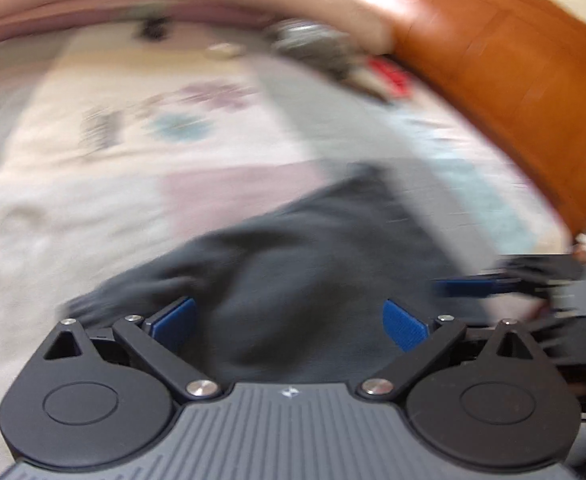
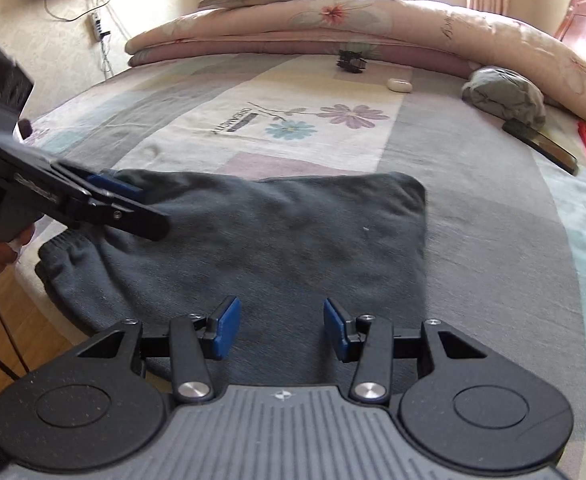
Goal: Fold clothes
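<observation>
A bed (image 2: 493,220) with a flowered patchwork sheet carries a folded dark grey garment (image 2: 277,236) near its front edge. The left hand-held gripper (image 1: 289,326) hangs above the garment, jaws spread, nothing between. The right hand-held gripper (image 2: 281,330) hovers half-open over the garment's near edge, empty.

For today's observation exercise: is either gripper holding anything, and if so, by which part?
Nothing is held. The left gripper and right gripper both stand open above the folded dark grey fleece garment, their blue pads clear of the cloth.
</observation>
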Action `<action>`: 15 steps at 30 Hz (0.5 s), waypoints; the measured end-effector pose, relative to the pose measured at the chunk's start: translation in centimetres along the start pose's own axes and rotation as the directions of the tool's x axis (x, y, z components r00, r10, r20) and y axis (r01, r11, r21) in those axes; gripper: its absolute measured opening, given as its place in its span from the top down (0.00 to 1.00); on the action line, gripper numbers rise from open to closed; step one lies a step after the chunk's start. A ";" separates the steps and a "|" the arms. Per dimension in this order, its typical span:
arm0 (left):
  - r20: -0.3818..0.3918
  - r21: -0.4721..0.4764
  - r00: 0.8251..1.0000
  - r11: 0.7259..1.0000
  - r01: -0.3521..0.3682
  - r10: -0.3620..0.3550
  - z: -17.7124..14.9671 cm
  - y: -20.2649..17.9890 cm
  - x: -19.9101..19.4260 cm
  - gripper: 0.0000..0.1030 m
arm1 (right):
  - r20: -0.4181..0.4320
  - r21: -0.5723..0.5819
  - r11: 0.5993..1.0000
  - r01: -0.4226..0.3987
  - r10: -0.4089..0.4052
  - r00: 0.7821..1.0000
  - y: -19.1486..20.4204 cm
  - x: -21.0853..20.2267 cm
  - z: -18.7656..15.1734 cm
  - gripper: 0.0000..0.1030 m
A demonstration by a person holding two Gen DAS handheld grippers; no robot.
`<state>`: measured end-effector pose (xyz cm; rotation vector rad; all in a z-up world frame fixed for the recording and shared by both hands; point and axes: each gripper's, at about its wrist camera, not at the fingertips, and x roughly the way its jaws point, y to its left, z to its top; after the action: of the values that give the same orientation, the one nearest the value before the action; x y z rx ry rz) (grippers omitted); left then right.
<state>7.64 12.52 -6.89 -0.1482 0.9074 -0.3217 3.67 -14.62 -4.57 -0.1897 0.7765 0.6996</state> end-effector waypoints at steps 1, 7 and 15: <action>0.009 -0.011 1.000 1.000 0.015 -0.015 -0.4 0.7 -0.5 0.08 | 0.001 0.011 1.000 0.007 -0.007 1.000 -0.4 -0.2 -0.2 0.50; 0.050 -0.019 0.998 0.999 0.050 -0.049 -1.5 0.7 -3.8 0.05 | 0.033 0.069 0.998 0.012 -0.014 0.999 -2.1 -2.1 -1.1 0.50; 0.006 0.005 0.996 0.996 0.085 -0.085 -1.7 -1.6 -1.3 0.03 | -0.019 0.073 0.997 0.001 0.000 1.000 -1.5 -1.9 -3.8 0.48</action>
<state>5.24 11.42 -6.51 -0.1837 0.8953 -0.4026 1.49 -18.23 -6.09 -0.1299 0.8185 0.6683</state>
